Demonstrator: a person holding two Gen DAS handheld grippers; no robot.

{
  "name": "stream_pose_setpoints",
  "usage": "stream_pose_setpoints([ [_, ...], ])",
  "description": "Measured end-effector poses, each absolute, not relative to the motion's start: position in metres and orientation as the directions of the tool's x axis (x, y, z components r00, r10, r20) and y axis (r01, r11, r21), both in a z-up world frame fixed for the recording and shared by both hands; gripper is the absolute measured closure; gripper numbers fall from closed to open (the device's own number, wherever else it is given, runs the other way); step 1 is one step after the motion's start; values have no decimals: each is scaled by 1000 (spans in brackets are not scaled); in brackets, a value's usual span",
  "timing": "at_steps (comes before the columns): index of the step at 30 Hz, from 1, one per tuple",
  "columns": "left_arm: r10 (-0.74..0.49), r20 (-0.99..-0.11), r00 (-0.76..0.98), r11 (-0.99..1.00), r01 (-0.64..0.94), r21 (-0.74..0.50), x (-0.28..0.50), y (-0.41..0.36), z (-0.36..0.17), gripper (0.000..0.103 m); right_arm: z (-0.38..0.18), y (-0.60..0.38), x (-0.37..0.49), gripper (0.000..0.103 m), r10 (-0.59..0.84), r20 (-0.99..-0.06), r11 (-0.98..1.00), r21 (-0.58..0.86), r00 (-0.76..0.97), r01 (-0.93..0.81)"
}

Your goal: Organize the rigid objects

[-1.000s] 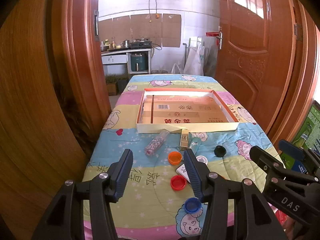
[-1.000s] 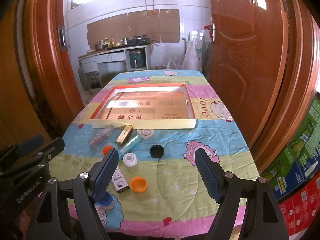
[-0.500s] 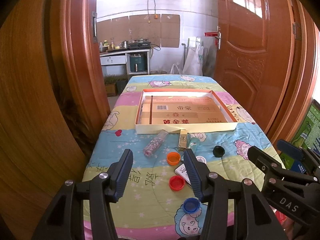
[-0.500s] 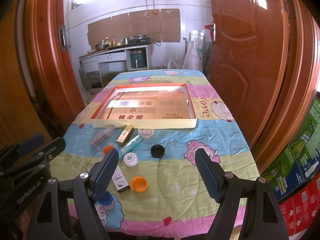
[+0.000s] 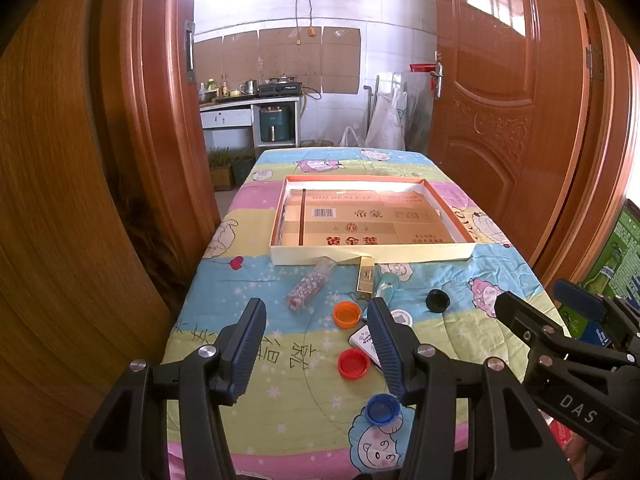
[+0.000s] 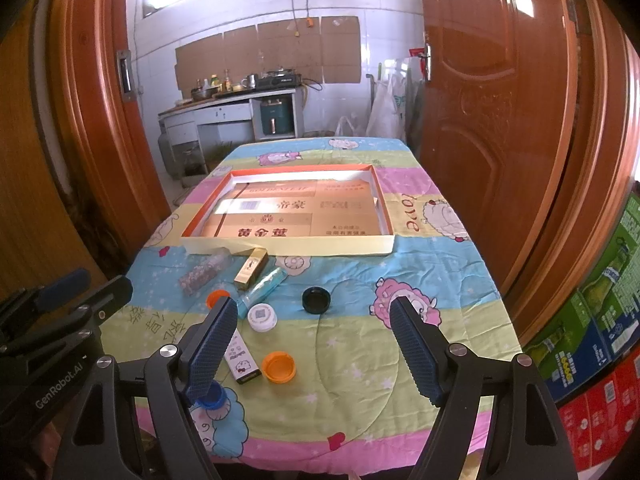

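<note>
Bottle caps and small containers lie scattered on the quilt-covered table [image 6: 400, 380], all on the near side of the shallow cardboard tray [image 6: 288, 246]. Left gripper [image 5: 316, 344] and right gripper [image 6: 316, 352] hover nearer than the tray, fingers spread apart and empty.

The right gripper [image 6: 314, 344] is held with jaws apart above the table [image 6: 440, 288]. Caps, a black lid [image 6: 316, 299] and a gold box [image 6: 251, 269] are laid before a shallow tray [image 6: 288, 245].
</note>
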State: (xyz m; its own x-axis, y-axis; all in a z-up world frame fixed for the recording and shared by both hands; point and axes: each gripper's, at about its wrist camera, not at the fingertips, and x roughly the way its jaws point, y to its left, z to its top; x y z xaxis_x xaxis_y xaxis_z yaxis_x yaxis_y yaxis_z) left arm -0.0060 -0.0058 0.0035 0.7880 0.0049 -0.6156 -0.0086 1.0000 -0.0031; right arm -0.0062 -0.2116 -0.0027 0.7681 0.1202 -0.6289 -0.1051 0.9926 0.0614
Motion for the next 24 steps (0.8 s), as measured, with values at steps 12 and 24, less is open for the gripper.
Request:
stream_pose_setpoints([
  [12, 4, -622, 783, 1000, -6, -2, -8, -7, 0, 50, -5, -210, -7, 23, 122, -633, 992, 64, 764, -106],
  [24, 2, -645, 764, 1000, -7, -5, 0, -3, -8, 50, -16, -209, 1, 23, 133, -654, 991, 68, 745, -117],
])
